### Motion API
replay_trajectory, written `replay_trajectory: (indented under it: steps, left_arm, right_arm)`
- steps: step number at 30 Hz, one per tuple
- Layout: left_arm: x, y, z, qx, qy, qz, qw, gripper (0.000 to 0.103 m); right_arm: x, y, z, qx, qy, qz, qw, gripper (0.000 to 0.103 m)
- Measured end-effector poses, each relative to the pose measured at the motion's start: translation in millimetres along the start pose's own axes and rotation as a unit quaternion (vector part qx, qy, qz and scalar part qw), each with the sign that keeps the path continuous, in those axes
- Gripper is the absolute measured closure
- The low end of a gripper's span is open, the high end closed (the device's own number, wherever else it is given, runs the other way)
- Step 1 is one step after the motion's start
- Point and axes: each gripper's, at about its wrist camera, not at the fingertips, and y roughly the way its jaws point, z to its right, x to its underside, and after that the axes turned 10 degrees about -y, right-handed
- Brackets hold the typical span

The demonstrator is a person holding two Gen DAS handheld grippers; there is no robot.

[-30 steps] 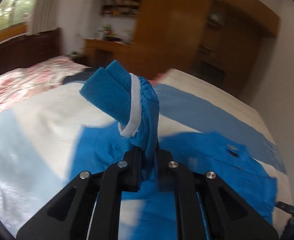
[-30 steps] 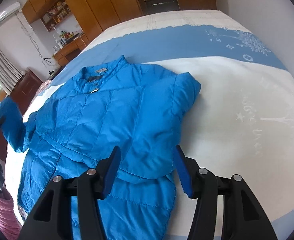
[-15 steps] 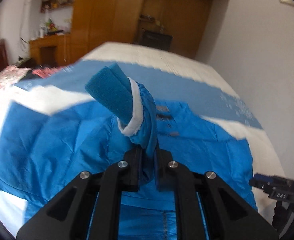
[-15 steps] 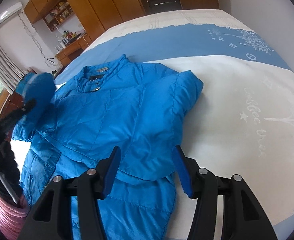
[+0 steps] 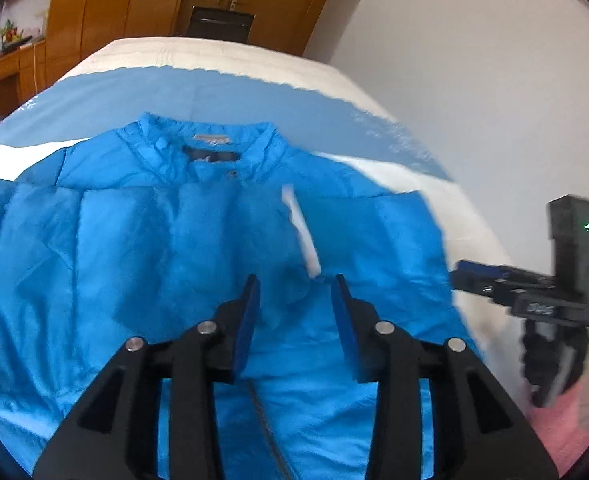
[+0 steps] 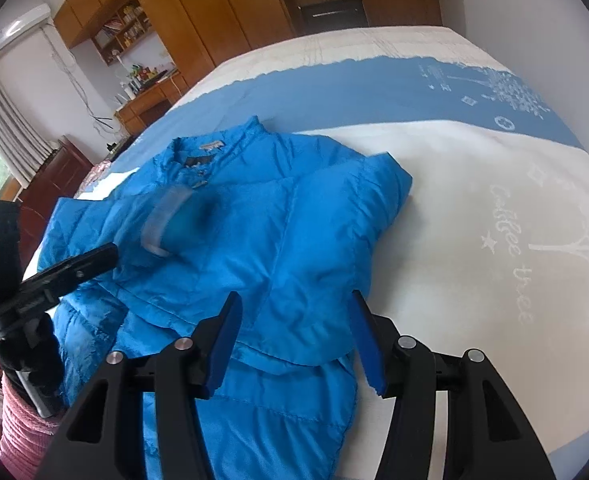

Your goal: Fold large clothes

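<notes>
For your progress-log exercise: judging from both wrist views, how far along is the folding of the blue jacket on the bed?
Done: both sleeves lie folded across the chest of the blue jacket, the white-trimmed cuff resting on top. In hand: nothing; the left gripper and right gripper are both open above the fabric. Left: the body is still full length on the bed, so the hem-to-collar fold remains.

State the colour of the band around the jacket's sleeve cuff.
White, against the bright blue puffer jacket; the cuff band shows best in the left wrist view.
</notes>
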Motion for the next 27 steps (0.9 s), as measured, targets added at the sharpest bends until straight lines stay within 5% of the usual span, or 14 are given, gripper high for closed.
replay_trajectory:
  steps: [3,8,10,16,18,20,22,27]
  left_arm:
    - [-3,-19,-11,0.003,-0.031,0.012,0.9995,0.066]
    - [-10,-47,-47,-0.144,-0.048,0.069,0.9859,0.066]
    - [-12,-50,-67,-0.17,-0.072,0.077,0.9799,0.066]
    - [-12,-30,-107,-0.15,-0.125,0.054,0.9792,0.067]
    - [-15,-29,-112,-0.15,-0.128,0.05,0.9792,0.067]
    - [-16,-28,-114,-0.15,-0.129,0.049,0.9791,0.067]
    - [-14,-29,-114,-0.145,-0.129,0.051,0.9796,0.067]
    - [-13,-56,-108,-0.128,-0.127,0.077,0.9806,0.067]
  right_arm:
    - [-5,-2,-9,-0.02,-0.007,-0.001,1.0,0.048]
    - [-28,14,-24,-0.071,-0.003,-0.021,0.997,0.046]
    - [-43,34,-28,-0.091,0.013,-0.039,0.995,0.045]
    - [-72,95,-41,-0.117,0.034,-0.086,0.989,0.045]
    - [-76,110,-46,-0.129,0.037,-0.093,0.987,0.052]
    - [-79,115,-48,-0.132,0.037,-0.094,0.986,0.077]
    - [-79,112,-50,-0.138,0.035,-0.085,0.986,0.086]
    - [-76,72,-34,-0.104,0.033,-0.041,0.993,0.088]
